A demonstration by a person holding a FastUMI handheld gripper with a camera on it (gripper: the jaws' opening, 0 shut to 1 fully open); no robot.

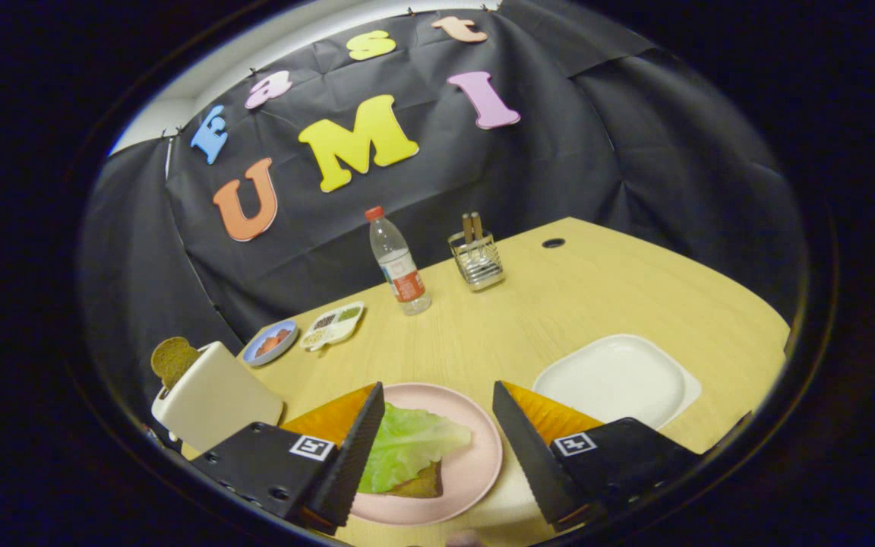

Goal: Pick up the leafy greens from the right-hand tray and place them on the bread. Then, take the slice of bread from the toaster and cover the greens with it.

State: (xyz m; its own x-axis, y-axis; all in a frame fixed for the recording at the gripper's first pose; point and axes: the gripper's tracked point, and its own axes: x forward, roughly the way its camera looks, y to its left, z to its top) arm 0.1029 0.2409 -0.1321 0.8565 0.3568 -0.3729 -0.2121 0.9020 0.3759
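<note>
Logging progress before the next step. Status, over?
Gripper open, holding nothing, above pink plate. Leafy greens already lie on bread. Toaster slice not yet taken. Path to toaster unobstructed.

The claw (437,441) hangs with its fingers spread wide and nothing between them, above a pink plate (475,463) on the tabletop (559,304). On the plate a lettuce leaf (407,448) covers a dark bread slice (421,485) (only its corner peeks out). Left stands a cream toaster (213,399) with bread (172,361) poking up; right lies a white tray (620,380).
</note>
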